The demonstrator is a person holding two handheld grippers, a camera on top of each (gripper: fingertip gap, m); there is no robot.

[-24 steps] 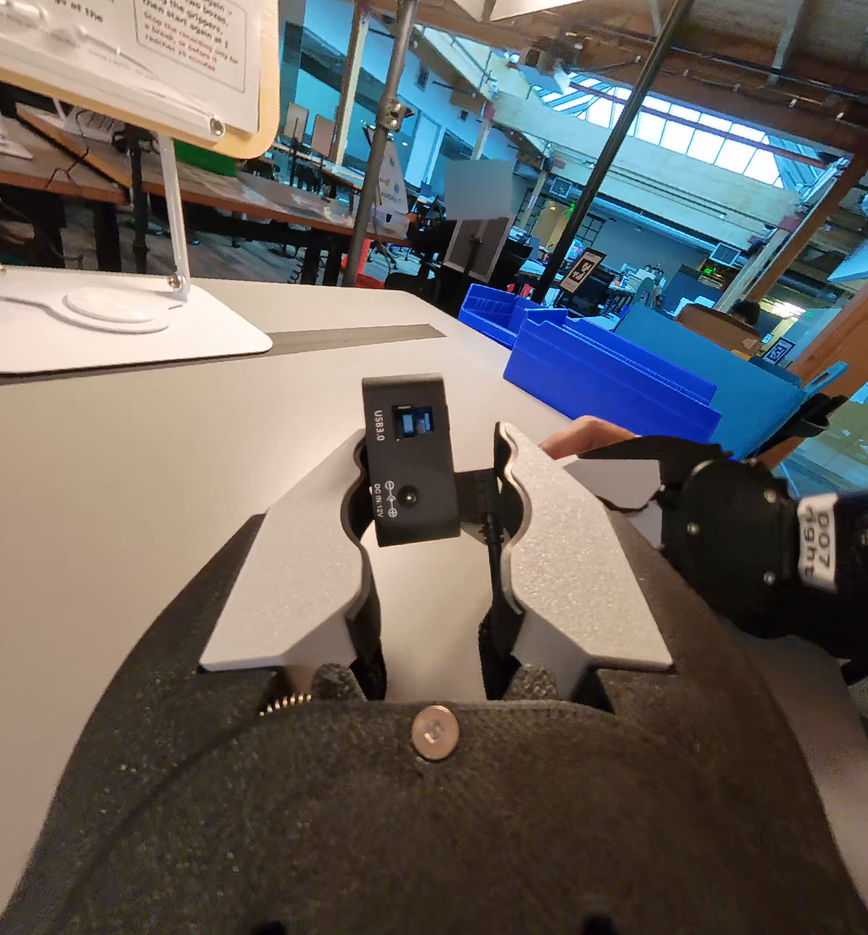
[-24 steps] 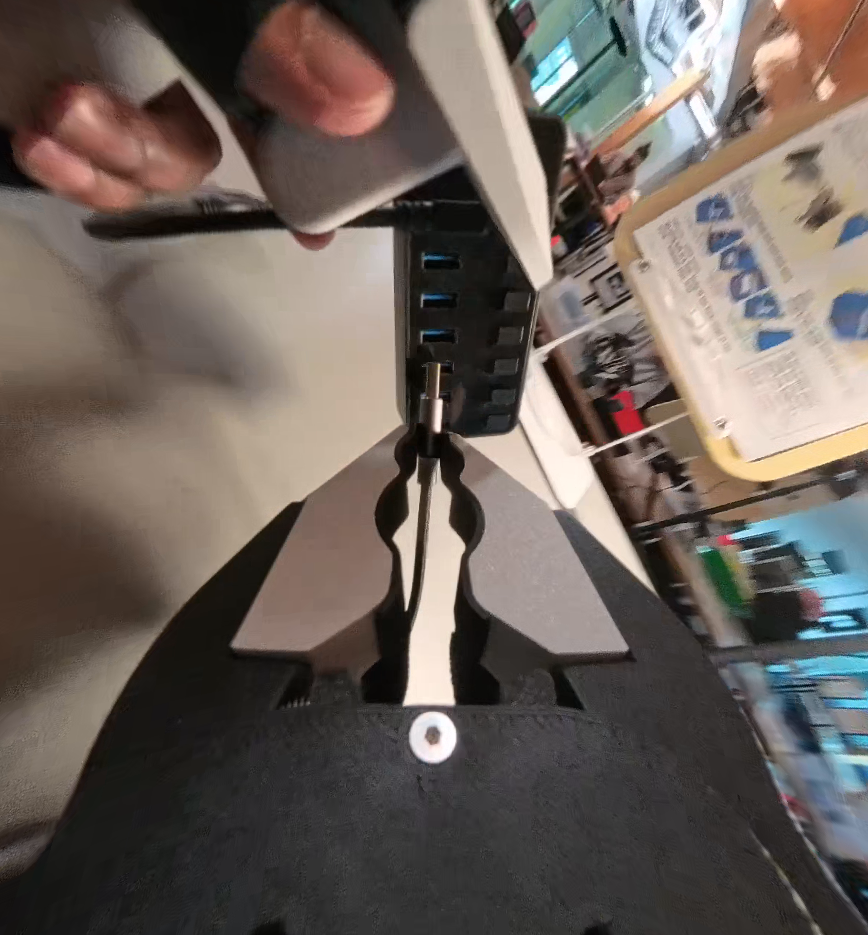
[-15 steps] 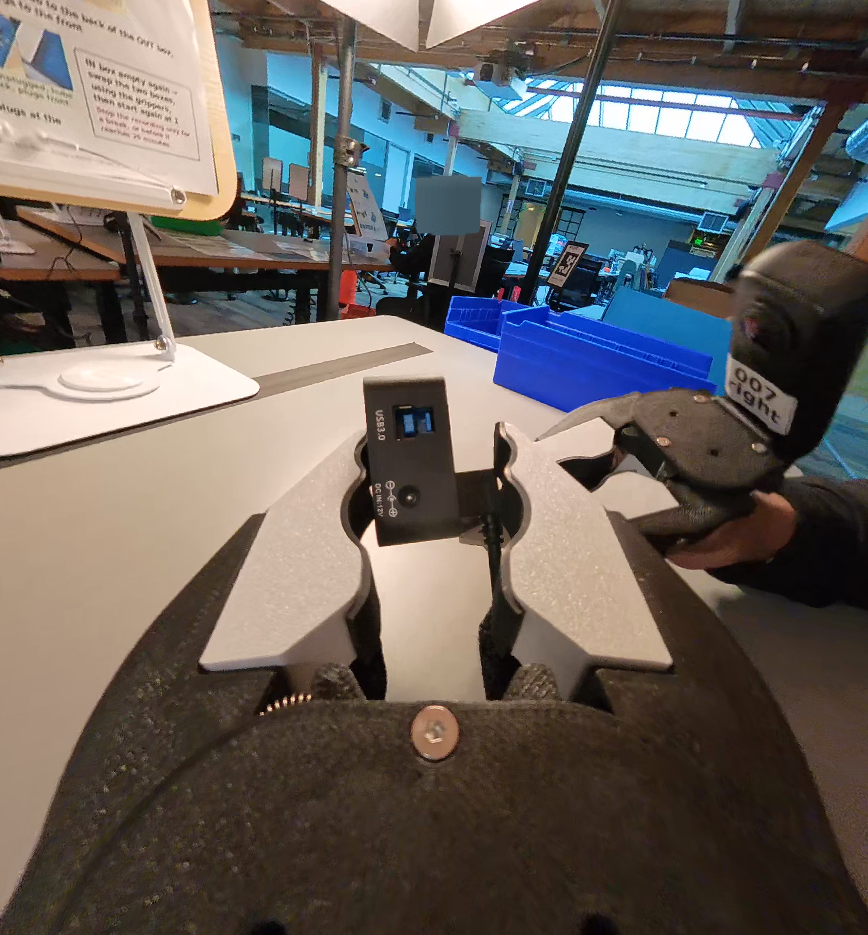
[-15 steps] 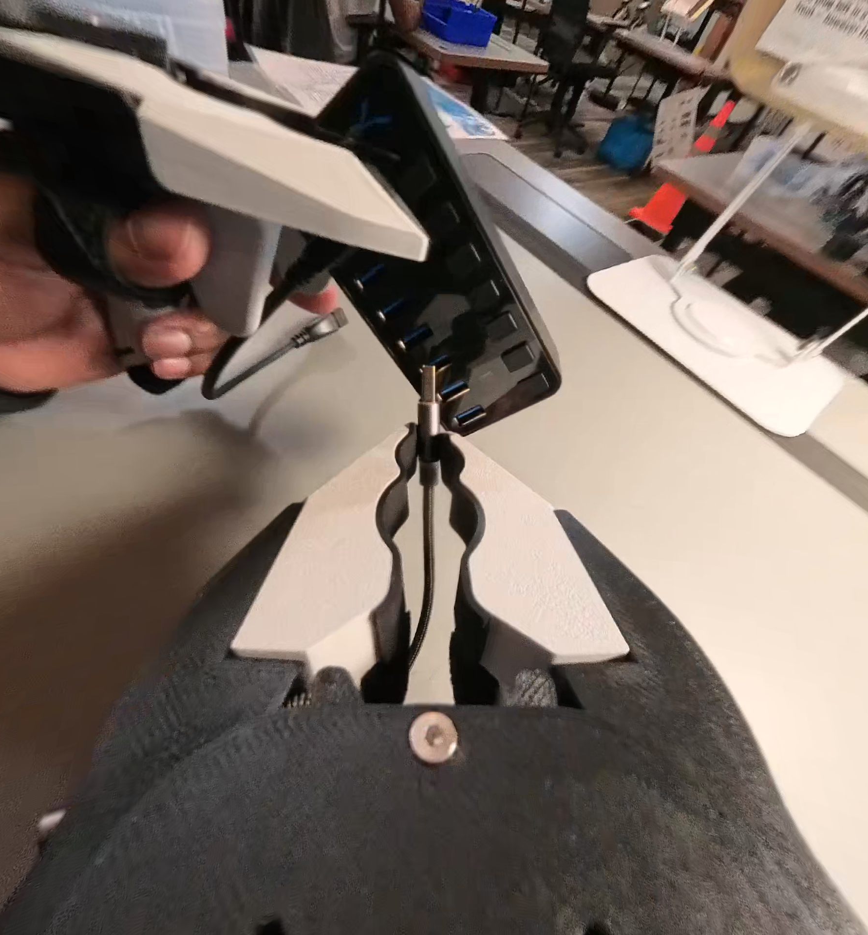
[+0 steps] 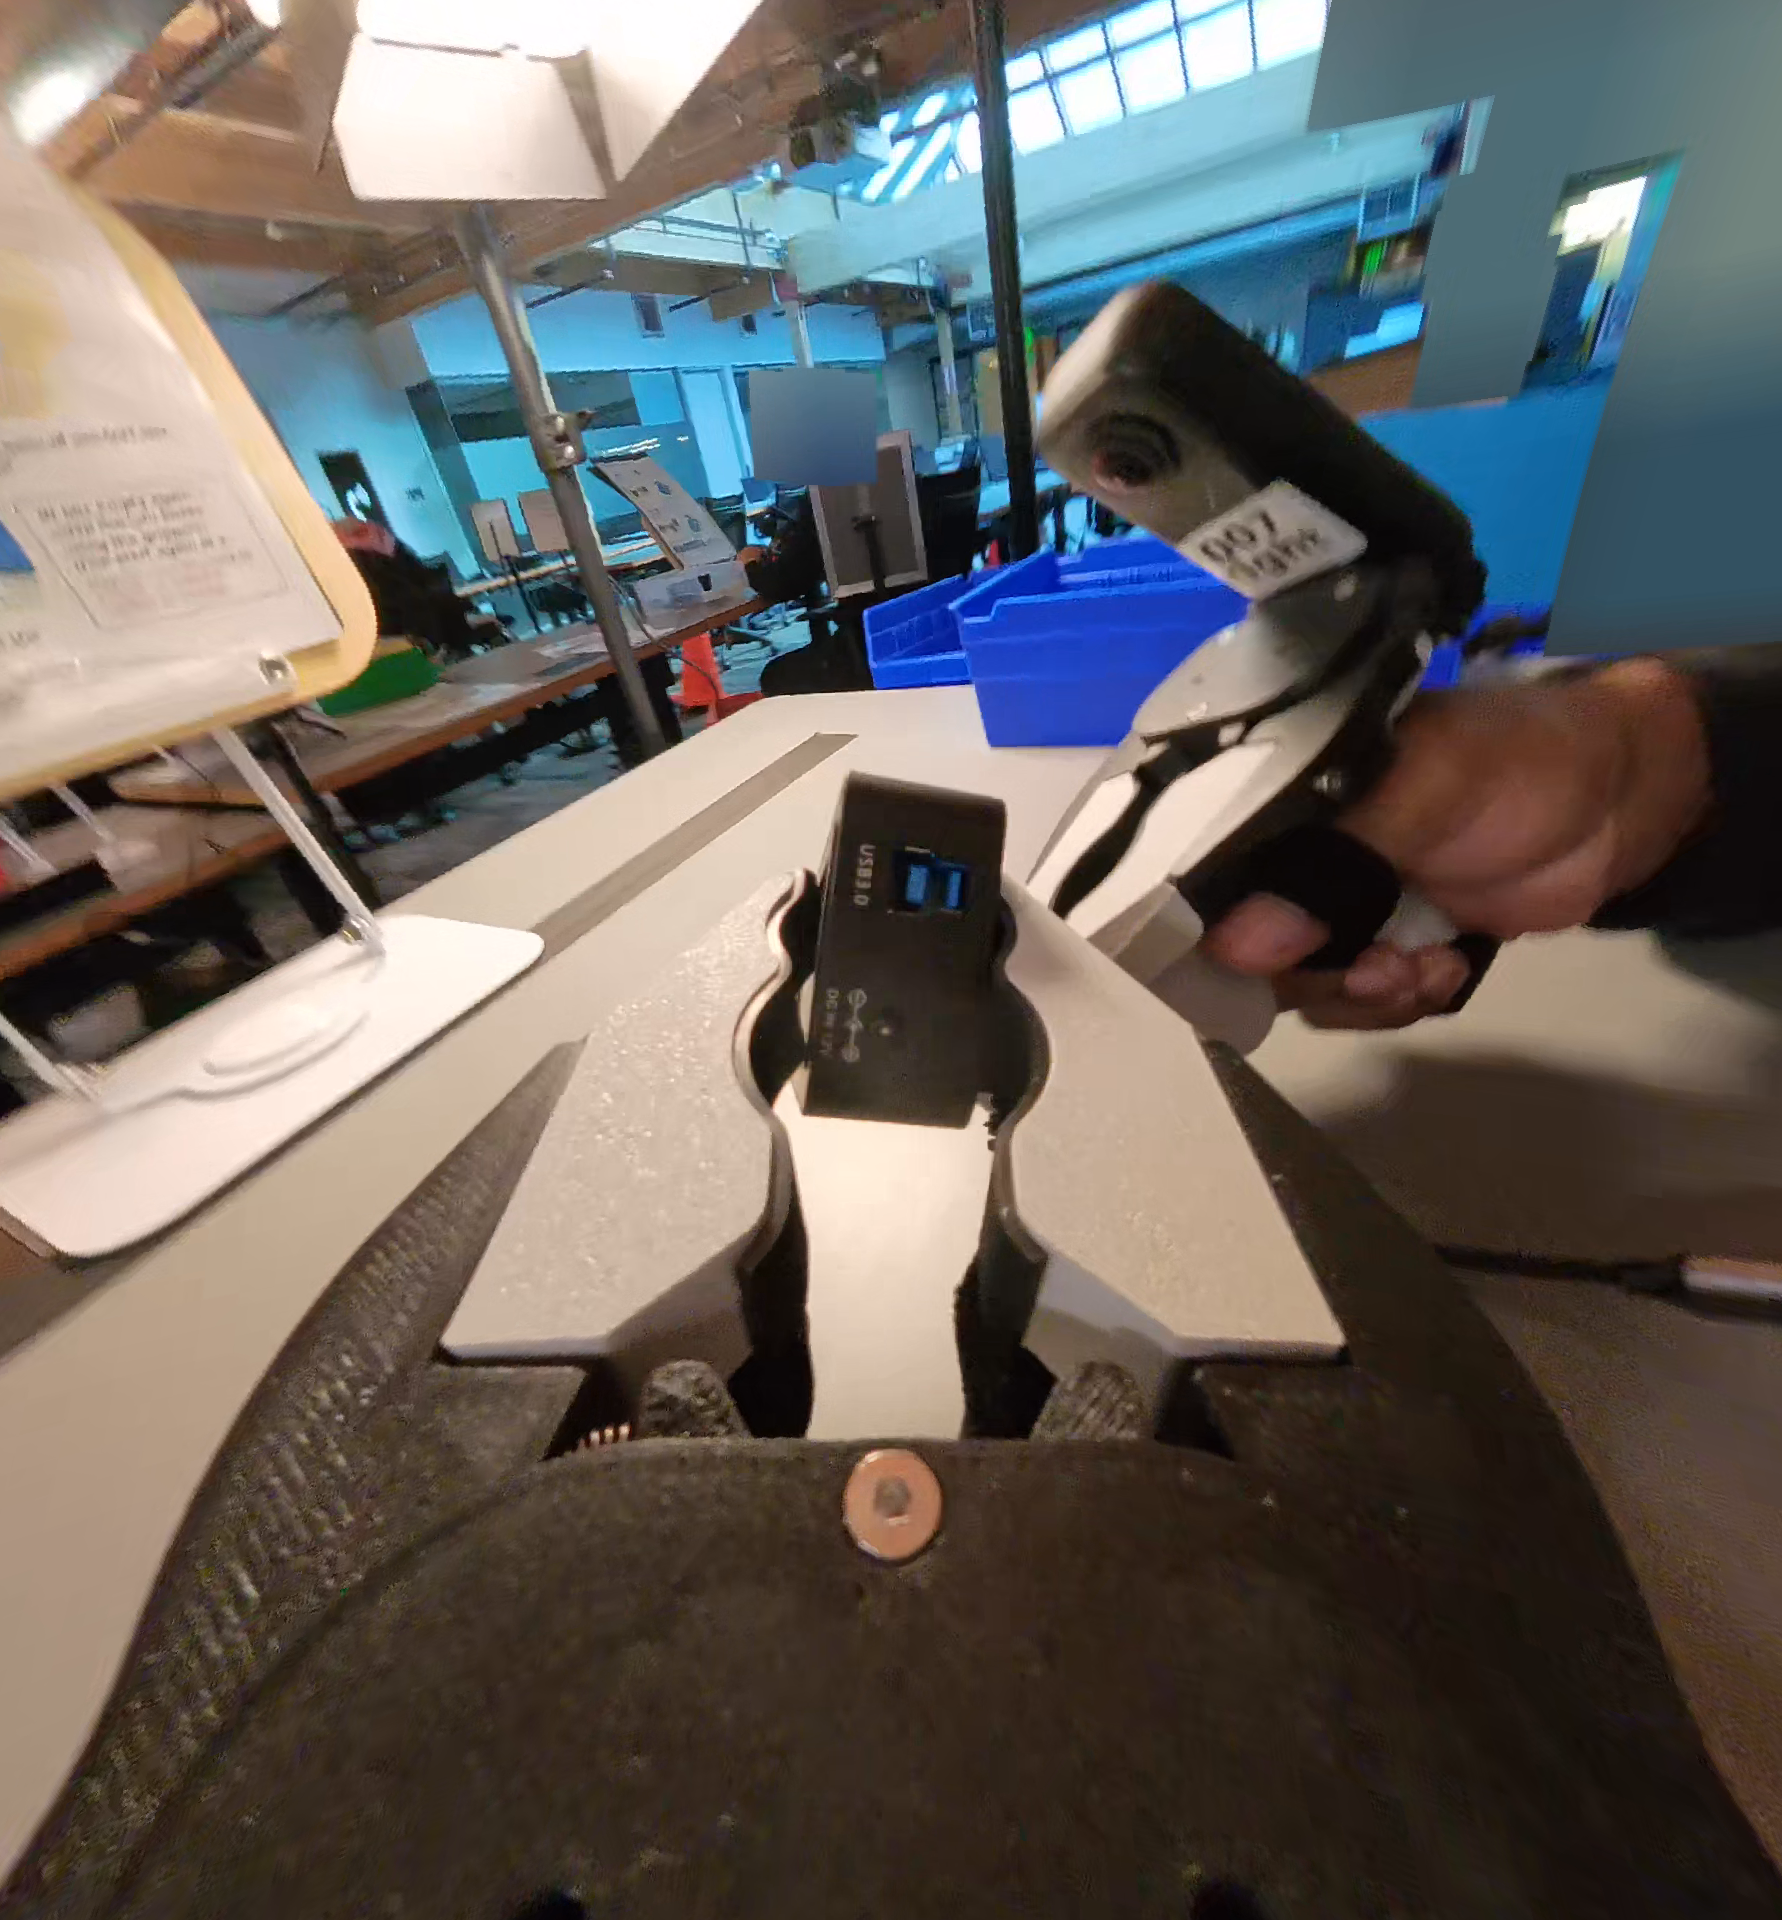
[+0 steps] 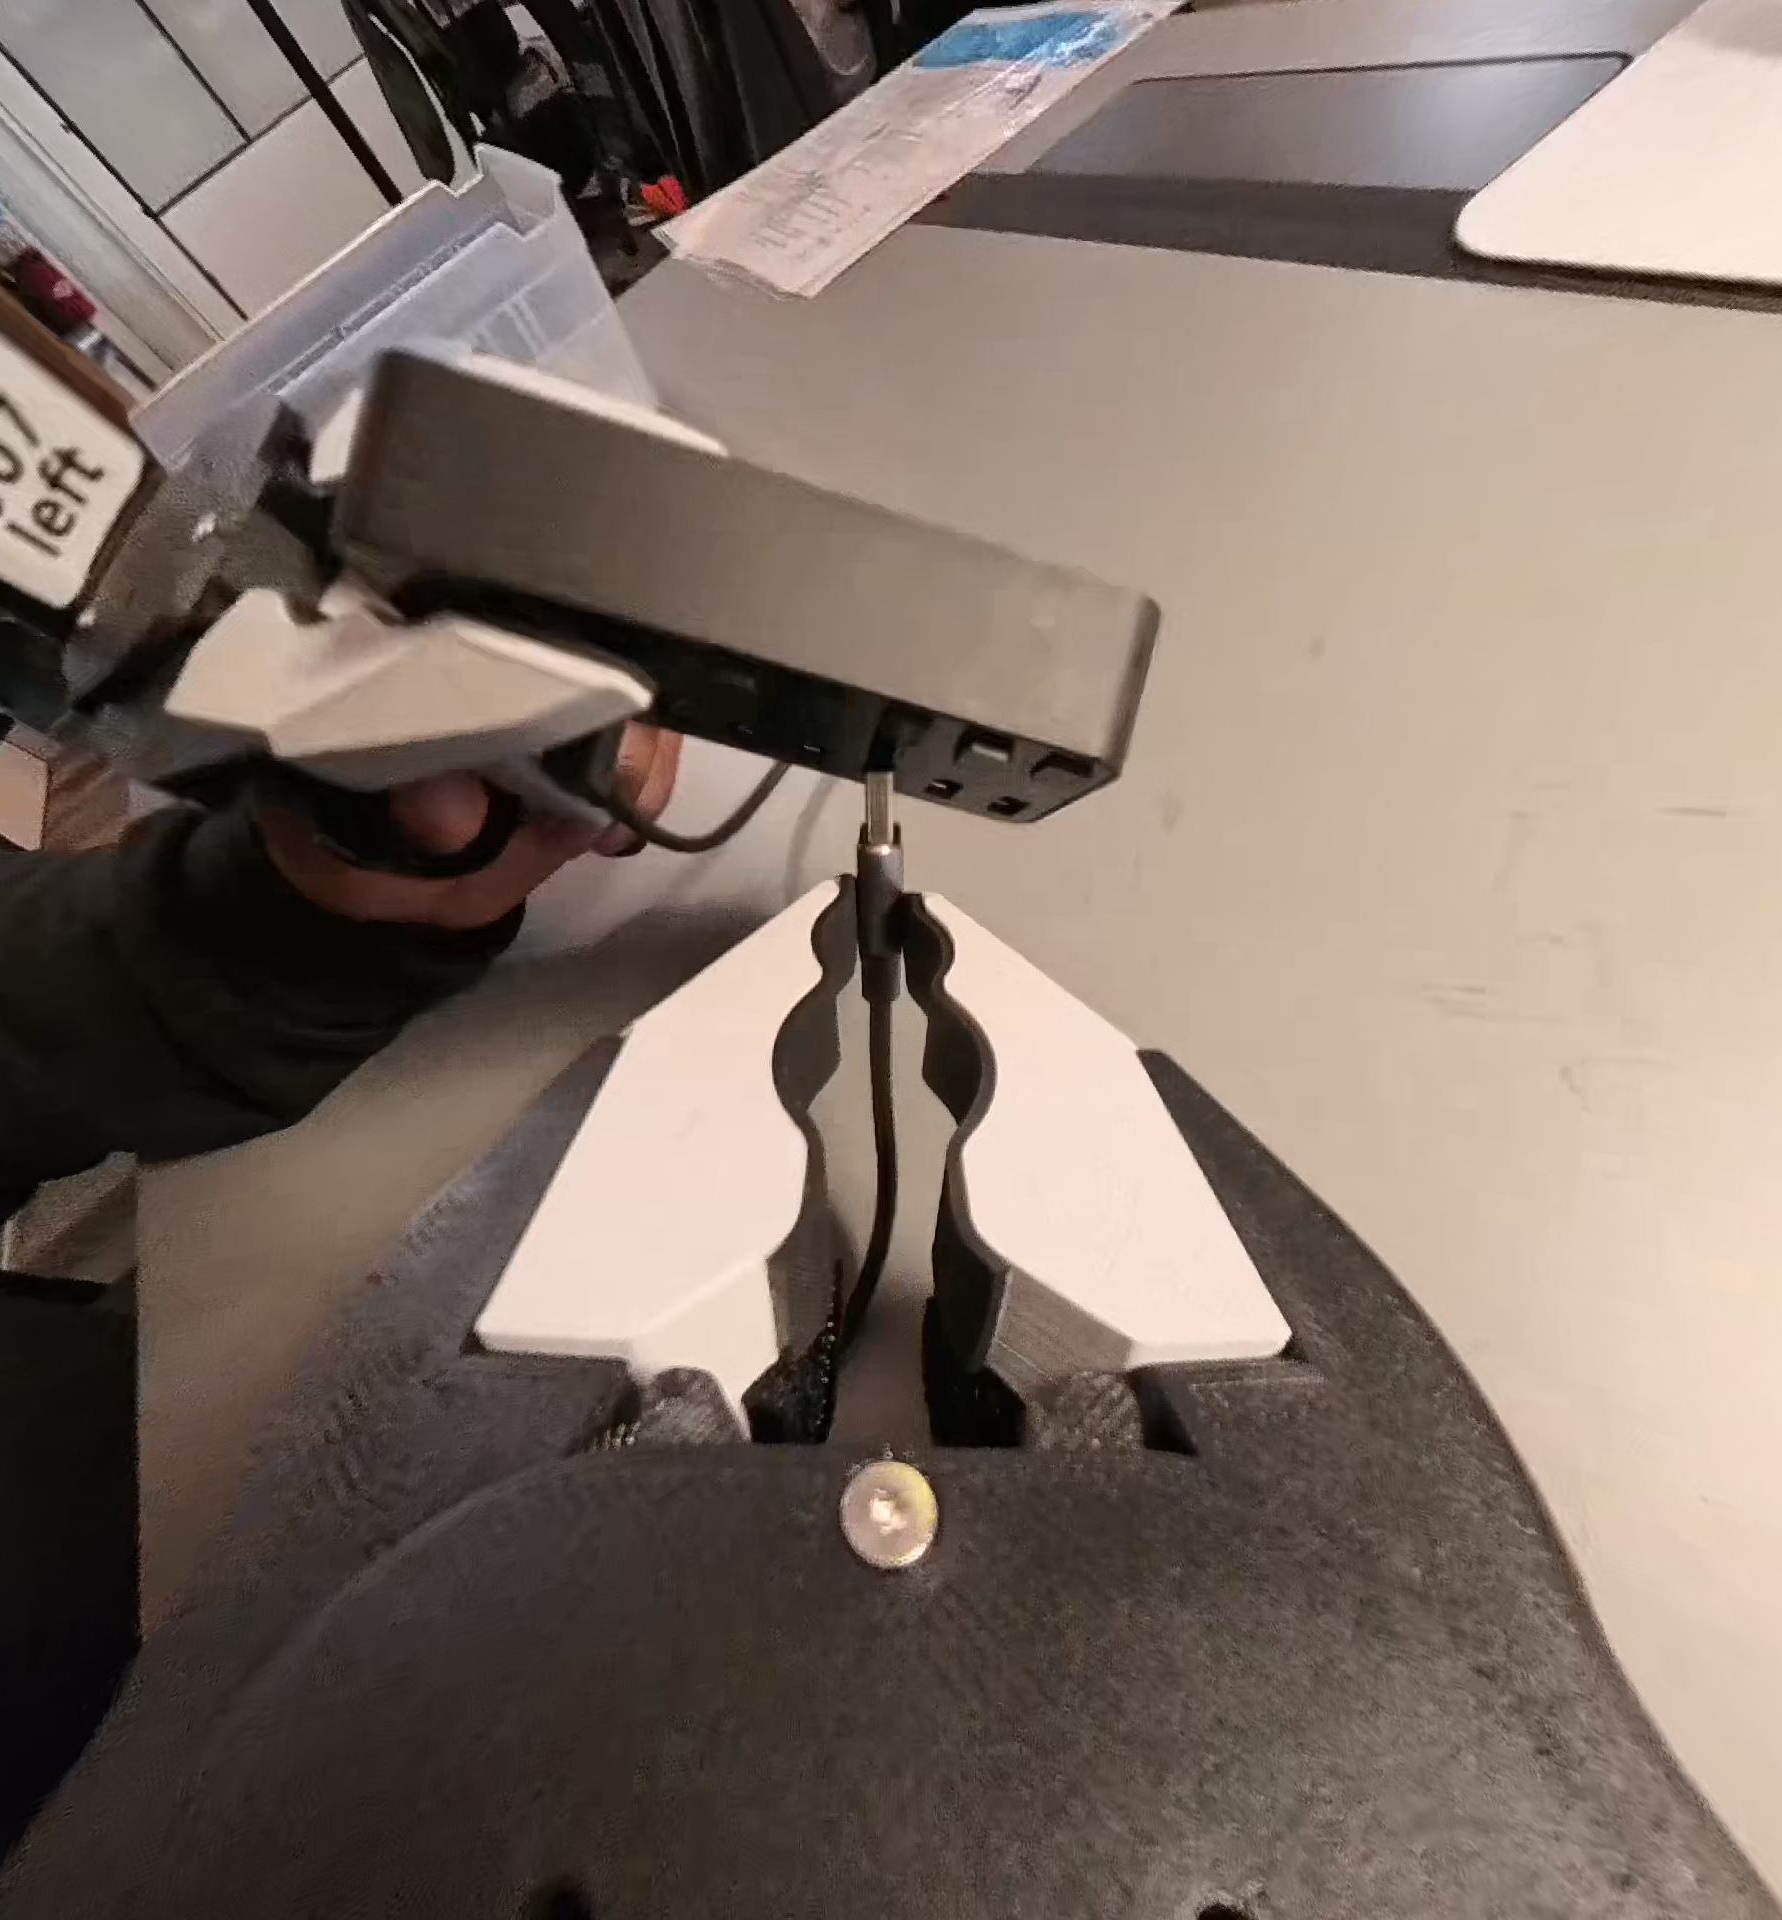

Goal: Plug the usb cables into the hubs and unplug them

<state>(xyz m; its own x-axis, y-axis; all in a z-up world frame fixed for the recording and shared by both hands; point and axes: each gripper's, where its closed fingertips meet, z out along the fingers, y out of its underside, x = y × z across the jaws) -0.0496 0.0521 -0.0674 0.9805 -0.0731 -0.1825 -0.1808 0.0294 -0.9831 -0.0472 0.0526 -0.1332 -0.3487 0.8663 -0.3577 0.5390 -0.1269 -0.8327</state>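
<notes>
Two grippers, one hub, one cable. Left gripper (image 5: pixel 897 997): clenched on the black USB hub (image 5: pixel 902 951), whose end face, with one blue port and a round socket, looks back toward the left wrist camera; held clear of the grey table (image 5: pixel 191 1351). In the right wrist view the same hub (image 6: pixel 762 582) shows its long axis running roughly level from the left gripper (image 6: pixel 513 675) out to the right, port row facing down and toward the camera, free end tilted slightly lower.

Right gripper (image 6: pixel 882 914): closed on the USB cable (image 6: pixel 882 1122) just behind its metal plug (image 6: pixel 879 816). Plug stands upright along the fingers, its tip at a port near the hub's free end (depth of seating cannot be told; the port mouth is dark). Cable trails back between the fingers and vanishes under the gripper body.

A second thin cable (image 6: pixel 721 826) loops from the hub's underside behind the hand (image 6: pixel 419 862) on the left gripper; its far end is hidden.

Right gripper in the left wrist view (image 5: pixel 1105 862): fingertips hidden behind the hub. Document stand (image 5: pixel 274 1039) and blue bins (image 5: pixel 1063 644) at table edges, blurred. Another cable (image 5: pixel 1635 1273) lies at the right, cut off by the frame.
</notes>
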